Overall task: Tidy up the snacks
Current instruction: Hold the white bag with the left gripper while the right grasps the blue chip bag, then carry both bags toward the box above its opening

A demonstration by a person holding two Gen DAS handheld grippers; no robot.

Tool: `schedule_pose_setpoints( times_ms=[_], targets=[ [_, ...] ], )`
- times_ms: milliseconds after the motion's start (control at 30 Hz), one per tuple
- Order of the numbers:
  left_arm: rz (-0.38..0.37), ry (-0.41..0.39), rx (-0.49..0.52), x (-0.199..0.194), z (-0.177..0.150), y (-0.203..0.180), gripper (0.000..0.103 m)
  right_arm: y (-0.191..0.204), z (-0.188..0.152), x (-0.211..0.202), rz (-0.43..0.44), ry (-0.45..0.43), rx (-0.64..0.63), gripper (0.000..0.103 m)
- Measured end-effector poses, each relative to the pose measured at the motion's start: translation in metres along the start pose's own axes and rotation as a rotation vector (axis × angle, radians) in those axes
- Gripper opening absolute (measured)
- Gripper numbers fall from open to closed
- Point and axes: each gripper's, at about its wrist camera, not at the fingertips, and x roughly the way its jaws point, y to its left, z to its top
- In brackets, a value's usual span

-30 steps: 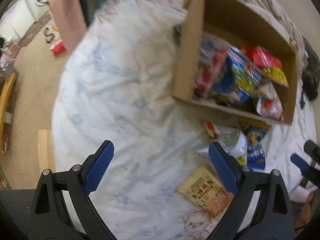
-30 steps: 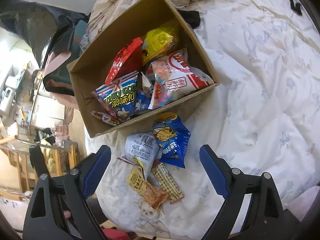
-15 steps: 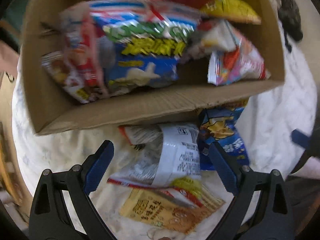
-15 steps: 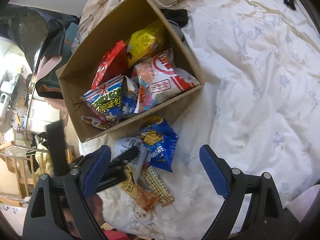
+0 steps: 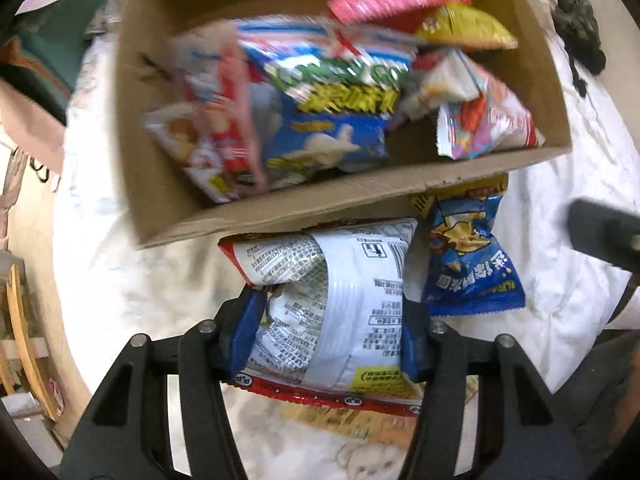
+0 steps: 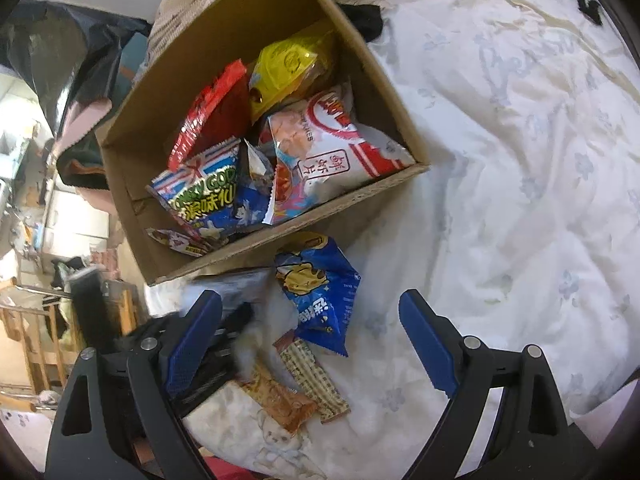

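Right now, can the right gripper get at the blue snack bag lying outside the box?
Probably yes. The right gripper stands open and empty, and the blue snack bag lies uncovered on the white bedsheet just ahead of it. The left gripper, shut on the neighbouring white snack bag, crowds one side.

In the left wrist view, motion blur smears the packets inside the cardboard box, leaving their print unreadable. The silver snack bag covers most of an orange packet at six o'clock. The right wrist view blurs that bag.

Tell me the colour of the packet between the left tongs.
Silver-white with a red edge, clearest in the left wrist view.
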Motion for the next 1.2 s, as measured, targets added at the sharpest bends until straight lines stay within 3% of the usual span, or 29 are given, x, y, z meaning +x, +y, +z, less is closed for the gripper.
schedule_pose_setpoints(
  times_ms=[200, 400, 567, 600, 700, 867, 1033, 1200],
  targets=[
    [0.059, -0.049, -0.042, -0.040, -0.016, 0.020, 0.053, 0.009, 0.005, 0.045, -0.082, 0.095, -0.054, 0.092],
    [0.047, -0.061, -0.101, -0.051, -0.025, 0.045, 0.054, 0.026, 0.003, 0.087, -0.135, 0.170, -0.131, 0.092],
    [0.063, -0.067, -0.115, -0.046, -0.024, 0.051, 0.054, 0.033, 0.004, 0.104, -0.193, 0.172, -0.171, 0.092],
    [0.065, -0.068, -0.118, -0.044, -0.023, 0.053, 0.054, 0.034, 0.004, 0.105, -0.201, 0.169, -0.180, 0.089],
    [0.059, -0.060, -0.134, -0.040, -0.026, 0.058, 0.054, 0.039, 0.004, 0.103, -0.243, 0.150, -0.212, 0.069],
    [0.065, -0.060, -0.122, -0.037, -0.024, 0.055, 0.054, 0.033, 0.006, 0.102, -0.231, 0.164, -0.212, 0.067],
    [0.068, -0.059, -0.137, -0.040, -0.021, 0.053, 0.054, 0.027, -0.006, 0.083, -0.199, 0.150, -0.217, 0.043],
    [0.075, -0.080, -0.132, -0.044, -0.018, 0.049, 0.054, 0.019, -0.017, 0.054, -0.182, 0.117, -0.199, 0.041]
  ],
)
